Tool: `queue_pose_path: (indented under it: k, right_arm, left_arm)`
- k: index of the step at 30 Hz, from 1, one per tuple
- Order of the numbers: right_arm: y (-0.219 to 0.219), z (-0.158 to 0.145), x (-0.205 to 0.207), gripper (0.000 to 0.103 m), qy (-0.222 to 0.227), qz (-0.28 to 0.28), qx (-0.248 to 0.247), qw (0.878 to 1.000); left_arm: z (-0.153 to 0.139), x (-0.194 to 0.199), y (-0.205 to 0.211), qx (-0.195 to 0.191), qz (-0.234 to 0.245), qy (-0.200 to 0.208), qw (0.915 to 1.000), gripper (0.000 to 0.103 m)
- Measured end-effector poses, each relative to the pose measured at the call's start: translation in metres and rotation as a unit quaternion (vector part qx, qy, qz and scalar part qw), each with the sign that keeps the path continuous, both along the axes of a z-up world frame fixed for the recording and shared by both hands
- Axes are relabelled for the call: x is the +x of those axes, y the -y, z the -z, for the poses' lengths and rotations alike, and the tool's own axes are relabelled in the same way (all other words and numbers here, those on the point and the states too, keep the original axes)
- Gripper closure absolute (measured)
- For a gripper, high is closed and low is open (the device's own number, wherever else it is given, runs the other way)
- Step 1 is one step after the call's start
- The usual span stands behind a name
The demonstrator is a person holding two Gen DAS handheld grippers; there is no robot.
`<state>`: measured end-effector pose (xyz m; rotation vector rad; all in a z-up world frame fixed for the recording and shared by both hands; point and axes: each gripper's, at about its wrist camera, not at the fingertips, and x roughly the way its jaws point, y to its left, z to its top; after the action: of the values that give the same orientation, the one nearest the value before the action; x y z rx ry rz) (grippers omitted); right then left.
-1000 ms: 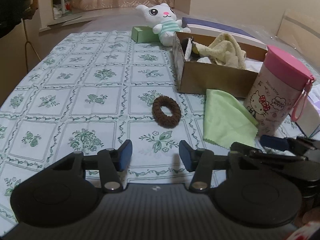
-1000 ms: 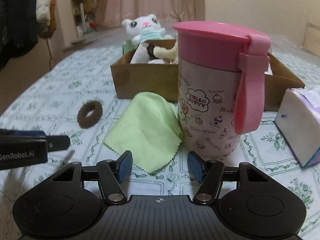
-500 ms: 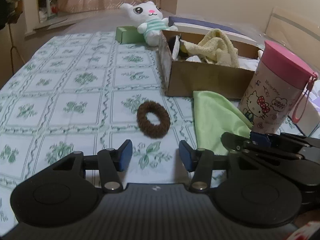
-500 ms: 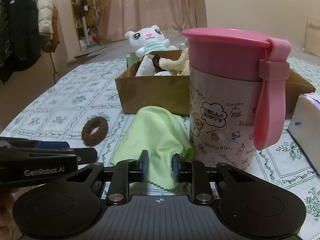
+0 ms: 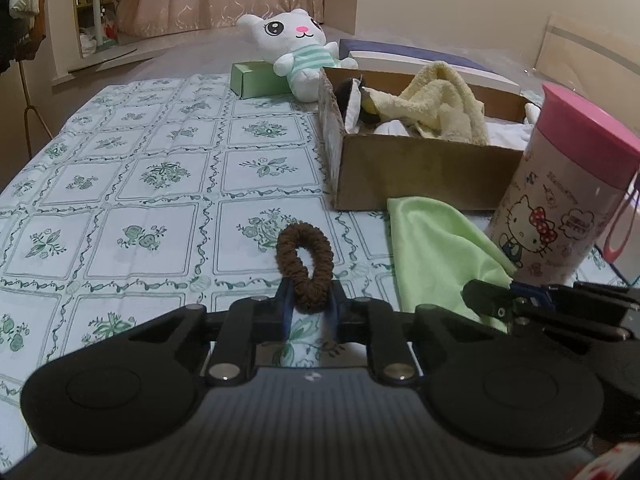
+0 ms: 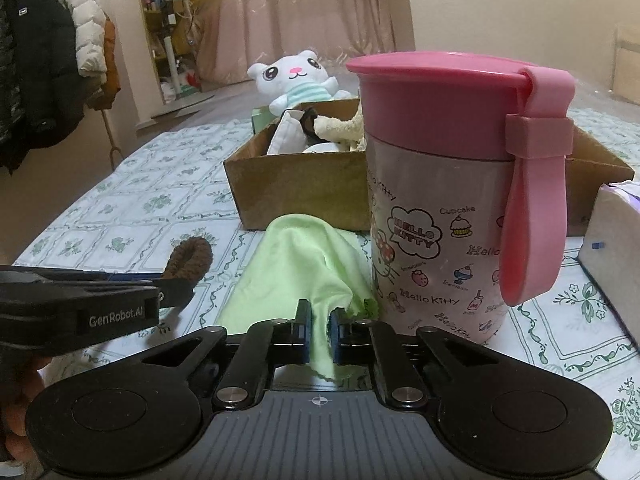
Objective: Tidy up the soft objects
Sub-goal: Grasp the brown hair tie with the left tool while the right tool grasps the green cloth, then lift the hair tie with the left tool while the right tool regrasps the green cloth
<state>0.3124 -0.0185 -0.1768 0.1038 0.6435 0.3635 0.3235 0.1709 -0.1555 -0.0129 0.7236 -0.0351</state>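
My left gripper (image 5: 308, 308) is shut on a brown hair scrunchie (image 5: 306, 264), which stands up on edge off the tablecloth; it also shows in the right wrist view (image 6: 191, 258). My right gripper (image 6: 319, 330) is shut on the near corner of a light green cloth (image 6: 304, 256), which lies beside the cup; it also shows in the left wrist view (image 5: 436, 252). A cardboard box (image 5: 420, 168) behind holds a yellow towel (image 5: 440, 100) and other soft items. A white plush cat (image 5: 296, 52) sits beyond the box.
A pink-lidded Hello Kitty cup (image 6: 448, 200) stands right of the green cloth. A green box (image 5: 256, 78) lies by the plush. A white tissue pack (image 6: 612, 248) is at the right. A flowered tablecloth (image 5: 132, 184) covers the table.
My left gripper moved forward and closed on the scrunchie, lifting it on edge. My right gripper closed on the green cloth's corner and has raised it a little.
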Motion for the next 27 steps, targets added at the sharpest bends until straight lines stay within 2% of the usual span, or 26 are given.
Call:
queue_pose_path:
  k: [4,9,15,20,27]
  right_arm:
    - [0.007,-0.002,-0.003,0.101,-0.009,-0.018,0.002,1.000]
    - [0.022,-0.006,-0.018,0.102,-0.015,-0.053,0.006,0.998]
    - [0.060,-0.026,-0.055,0.102,-0.009,-0.108,0.015,0.994]
    - [0.111,-0.046,-0.076,0.102,-0.034,-0.098,0.019,0.994]
    - [0.170,-0.066,-0.096,0.101,-0.059,-0.066,-0.019,0.996]
  left_arm:
    - [-0.001,-0.014,0.004,-0.008,-0.008,-0.005,0.9999,0.088]
    - [-0.004,-0.045,0.014,-0.012,-0.020,-0.016,0.9996,0.088]
    - [-0.012,-0.085,0.027,-0.046,-0.030,-0.033,0.9979,0.088]
    - [-0.023,-0.113,0.051,-0.058,-0.018,-0.044,0.9972,0.088]
    - [-0.029,-0.130,0.095,-0.078,0.009,-0.059,0.9952,0.087]
